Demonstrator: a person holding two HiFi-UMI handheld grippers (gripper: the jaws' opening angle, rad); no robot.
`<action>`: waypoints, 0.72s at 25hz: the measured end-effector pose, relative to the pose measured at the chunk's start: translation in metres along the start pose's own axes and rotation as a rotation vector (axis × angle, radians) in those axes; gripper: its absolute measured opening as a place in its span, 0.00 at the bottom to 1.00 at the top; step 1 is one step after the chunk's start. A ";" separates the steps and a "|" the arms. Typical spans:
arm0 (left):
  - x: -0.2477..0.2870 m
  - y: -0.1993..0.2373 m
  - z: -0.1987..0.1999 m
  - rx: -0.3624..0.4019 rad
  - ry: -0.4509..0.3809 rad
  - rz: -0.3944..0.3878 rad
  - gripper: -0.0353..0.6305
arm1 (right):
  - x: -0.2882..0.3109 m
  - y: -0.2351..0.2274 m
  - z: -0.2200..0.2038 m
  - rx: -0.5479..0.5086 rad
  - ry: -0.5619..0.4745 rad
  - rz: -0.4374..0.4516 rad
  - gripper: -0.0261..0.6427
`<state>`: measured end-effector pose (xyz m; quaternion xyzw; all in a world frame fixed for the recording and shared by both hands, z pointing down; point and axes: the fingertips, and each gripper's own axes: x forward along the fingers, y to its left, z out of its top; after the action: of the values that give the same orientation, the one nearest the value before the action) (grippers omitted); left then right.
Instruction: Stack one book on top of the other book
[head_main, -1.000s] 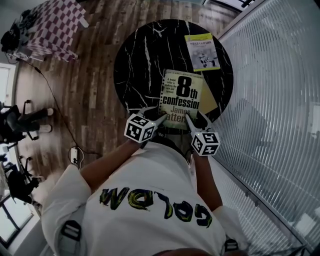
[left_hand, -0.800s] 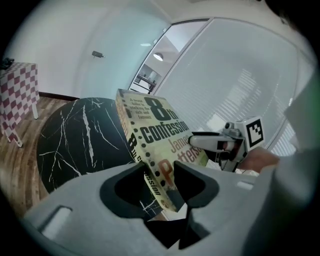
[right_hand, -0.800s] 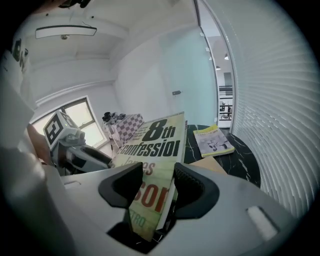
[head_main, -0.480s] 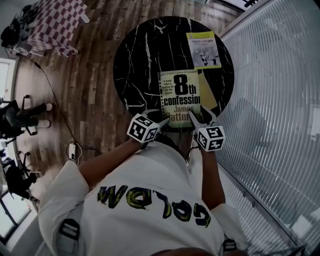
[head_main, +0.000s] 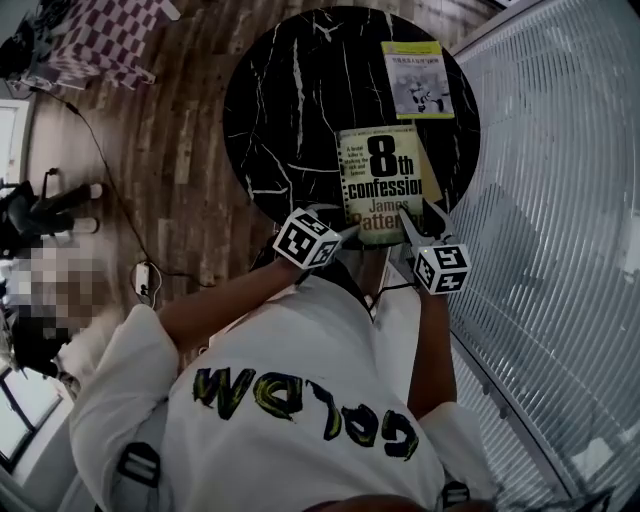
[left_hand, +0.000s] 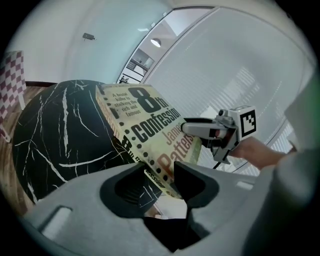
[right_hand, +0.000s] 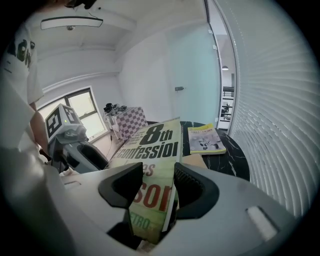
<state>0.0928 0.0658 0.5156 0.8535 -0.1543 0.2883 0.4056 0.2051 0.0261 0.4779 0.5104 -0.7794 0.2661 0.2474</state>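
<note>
You have soft, even daylight from the white slatted blinds (head_main: 560, 200). The round black marble table (head_main: 290, 120) reads dark, its veins sharp. Fisheye edges bend and darken; the nearest foreground blurs.

The left gripper (left_hand: 157, 176) clamped the near edge of the book (left_hand: 150, 122) between its jaws, the cover (black and red lettering on pale yellow) slanting over the black marble table (left_hand: 60, 135). To the right, the right gripper (left_hand: 192, 129), with its marker cube (left_hand: 248, 120), pinched the book's right edge, a hand (left_hand: 257, 151) behind it.
</note>
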 end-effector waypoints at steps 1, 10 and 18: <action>0.004 -0.001 0.001 -0.003 0.002 -0.004 0.34 | 0.000 -0.004 0.000 -0.004 0.001 0.002 0.34; 0.043 -0.012 0.007 0.014 0.019 -0.059 0.34 | 0.006 -0.043 -0.002 -0.059 0.026 0.029 0.34; 0.069 -0.019 0.005 -0.007 0.029 -0.080 0.34 | 0.012 -0.065 -0.014 -0.088 0.048 0.075 0.34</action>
<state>0.1580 0.0717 0.5439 0.8532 -0.1152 0.2840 0.4220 0.2633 0.0058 0.5068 0.4631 -0.8027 0.2528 0.2779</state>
